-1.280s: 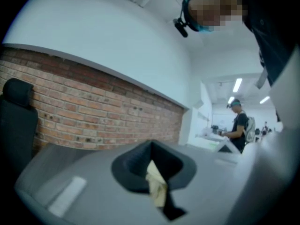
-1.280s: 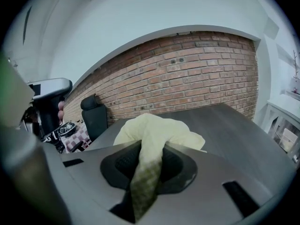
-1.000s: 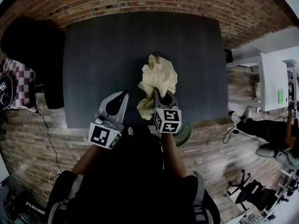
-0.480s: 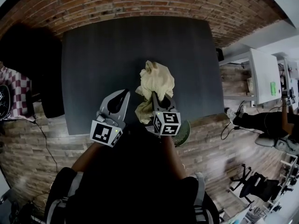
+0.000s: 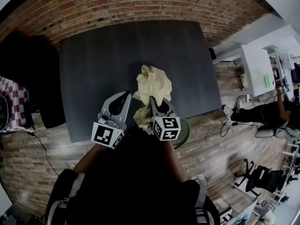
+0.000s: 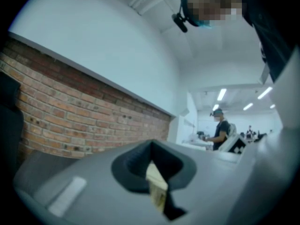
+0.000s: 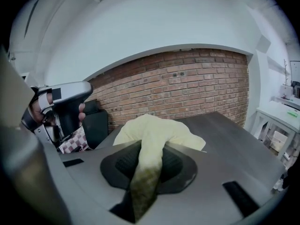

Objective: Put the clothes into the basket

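Head view: one yellow cloth (image 5: 153, 83), bunched at the surface's (image 5: 93, 60) near edge. One basket (image 5: 183, 131) on the floor.
Left gripper view: left gripper (image 6: 154, 172) jaws together, yellow sliver in the slit.
Right gripper view: right gripper (image 7: 149, 163) clamped on the cloth.

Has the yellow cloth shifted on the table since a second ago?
Yes. In the head view the yellow cloth, pinched in the right gripper, has come closer to the near edge of the table, toward the person.
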Motion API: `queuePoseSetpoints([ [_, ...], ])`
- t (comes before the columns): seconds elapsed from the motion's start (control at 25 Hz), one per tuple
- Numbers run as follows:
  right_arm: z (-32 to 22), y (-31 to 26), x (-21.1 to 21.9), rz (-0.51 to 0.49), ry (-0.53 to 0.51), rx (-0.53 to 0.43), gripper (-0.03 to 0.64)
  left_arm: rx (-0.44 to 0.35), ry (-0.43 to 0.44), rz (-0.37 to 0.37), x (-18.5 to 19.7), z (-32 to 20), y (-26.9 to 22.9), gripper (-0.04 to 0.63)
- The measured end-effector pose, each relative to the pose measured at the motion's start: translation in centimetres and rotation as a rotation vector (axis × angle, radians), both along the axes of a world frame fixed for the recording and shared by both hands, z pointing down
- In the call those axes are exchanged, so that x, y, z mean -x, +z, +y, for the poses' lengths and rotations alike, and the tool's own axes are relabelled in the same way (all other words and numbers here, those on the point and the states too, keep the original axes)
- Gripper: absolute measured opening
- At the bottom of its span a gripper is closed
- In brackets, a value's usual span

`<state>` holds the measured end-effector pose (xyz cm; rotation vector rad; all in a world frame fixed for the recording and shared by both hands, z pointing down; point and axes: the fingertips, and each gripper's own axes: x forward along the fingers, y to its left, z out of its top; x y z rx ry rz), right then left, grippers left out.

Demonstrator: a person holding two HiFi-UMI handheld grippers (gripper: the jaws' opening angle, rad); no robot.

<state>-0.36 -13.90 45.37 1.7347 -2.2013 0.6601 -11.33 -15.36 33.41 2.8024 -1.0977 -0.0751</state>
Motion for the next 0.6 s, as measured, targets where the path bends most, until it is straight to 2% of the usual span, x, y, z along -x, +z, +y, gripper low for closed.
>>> queuePoseSetpoints([
  [0.24,1.6,-1.5,1.2,-0.007,0.042,-0.024,0.078,0.019,0.043,0.025,1.5,0.8,0.2,0.005],
  [0.6,4.0,-3.2,2.3,-0.003,0.114,-0.051,0.078,0.012,0.091,0.023,3.6,1.9,0.3,0.005],
])
